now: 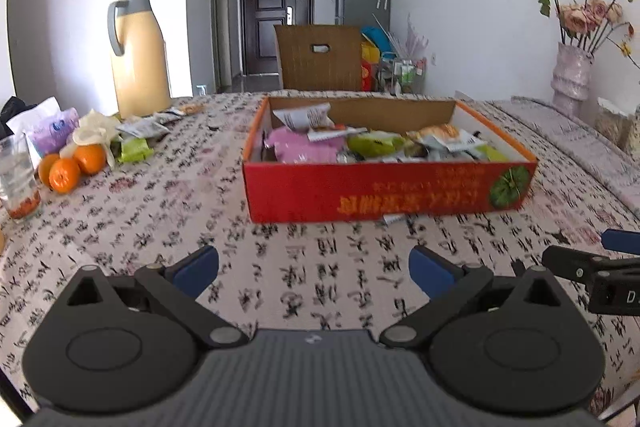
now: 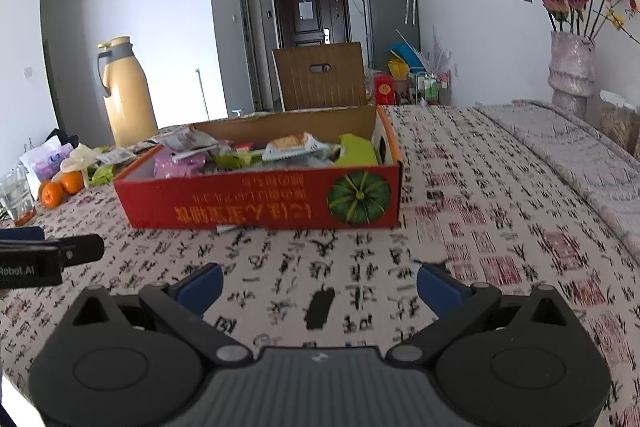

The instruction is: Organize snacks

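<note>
A red cardboard box [image 1: 360, 193] [image 2: 256, 203] sits on the patterned tablecloth, filled with several snack packets: a pink one [image 1: 304, 147], green ones [image 1: 374, 143] [image 2: 358, 149], a white and orange one [image 2: 294, 145]. More loose packets [image 1: 140, 131] lie to the box's left, near the jug. My left gripper [image 1: 314, 273] hovers open over bare cloth in front of the box, holding nothing. My right gripper [image 2: 320, 289] is open too, empty, in front of the box's right end. Each gripper shows at the edge of the other's view.
A tan thermos jug [image 1: 138, 55] stands at the back left. Oranges [image 1: 68, 169], a glass [image 1: 18, 179] and a purple bag [image 1: 54, 133] crowd the left edge. A vase of dried roses [image 2: 570, 69] stands at the right. A wooden chair [image 1: 320, 57] is behind the table.
</note>
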`<state>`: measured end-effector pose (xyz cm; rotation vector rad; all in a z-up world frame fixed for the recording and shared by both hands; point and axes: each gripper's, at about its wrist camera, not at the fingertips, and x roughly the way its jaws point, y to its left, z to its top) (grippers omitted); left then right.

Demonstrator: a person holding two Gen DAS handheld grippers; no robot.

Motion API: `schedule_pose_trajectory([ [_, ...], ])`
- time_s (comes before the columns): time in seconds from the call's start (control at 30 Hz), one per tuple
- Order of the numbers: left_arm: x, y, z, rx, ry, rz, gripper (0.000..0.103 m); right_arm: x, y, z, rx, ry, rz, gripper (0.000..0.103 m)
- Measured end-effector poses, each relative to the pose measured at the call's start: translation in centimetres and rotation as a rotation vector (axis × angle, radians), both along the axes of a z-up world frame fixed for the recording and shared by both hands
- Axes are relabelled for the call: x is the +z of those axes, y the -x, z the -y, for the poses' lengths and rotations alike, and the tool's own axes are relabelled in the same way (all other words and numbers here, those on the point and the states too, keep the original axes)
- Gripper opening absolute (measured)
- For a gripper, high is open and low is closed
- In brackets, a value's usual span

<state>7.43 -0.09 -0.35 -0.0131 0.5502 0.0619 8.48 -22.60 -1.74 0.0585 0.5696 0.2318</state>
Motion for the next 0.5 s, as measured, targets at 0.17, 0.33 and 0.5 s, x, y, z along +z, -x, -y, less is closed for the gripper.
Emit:
schedule_pose_trajectory([
  [0.17,-0.52,0.27,0.49,-0.021,0.007,-0.019,0.103,-0.54,0.8,0.18,-0.002,0.004,-0.021,0.103],
  [0.33,-0.69,0.52,0.75,-0.034,0.011,-0.022,0.103,-0.59,1.11,0.11,-0.003,0.01,-0.023,0.103],
  [0.5,-0.75,0.6,0.63,-0.035,0.019,-0.027,0.103,-0.53,1.18,0.07,-0.004,0.011,-0.023,0.103],
])
